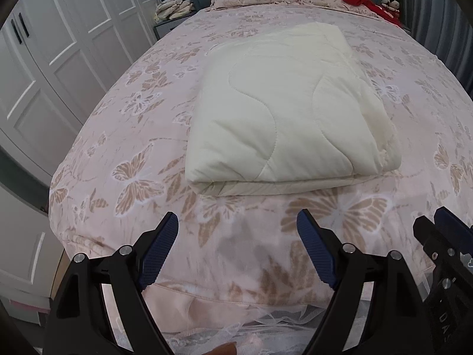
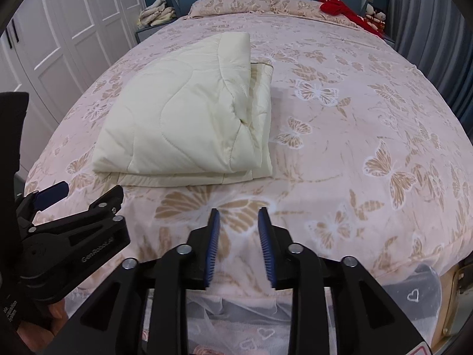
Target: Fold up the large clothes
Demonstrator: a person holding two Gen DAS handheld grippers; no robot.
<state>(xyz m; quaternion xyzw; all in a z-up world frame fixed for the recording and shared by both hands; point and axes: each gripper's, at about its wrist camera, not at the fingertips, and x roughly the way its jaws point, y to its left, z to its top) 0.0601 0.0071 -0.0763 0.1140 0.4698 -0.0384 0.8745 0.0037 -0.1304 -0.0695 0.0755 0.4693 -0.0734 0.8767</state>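
Observation:
A cream quilted blanket (image 1: 283, 112) lies folded into a thick rectangle on the pink butterfly-print bed (image 1: 118, 136); in the right wrist view the blanket (image 2: 183, 118) sits left of centre with its layered edges facing right. My left gripper (image 1: 238, 224) hangs over the foot of the bed, short of the blanket's near fold, jaws wide apart with nothing between them. My right gripper (image 2: 239, 216) is also over the foot of the bed, apart from the blanket, its blue pads a narrow gap apart and empty. Each gripper shows at the edge of the other's view.
White wardrobe doors (image 1: 59, 47) line the left side. Pillows (image 2: 233, 4) lie at the blue headboard, with a red garment (image 2: 340, 9) and soft toys at the far right. A pile of pale cloth (image 2: 156, 14) rests on a bedside stand. Lace trim hangs below the bed's foot.

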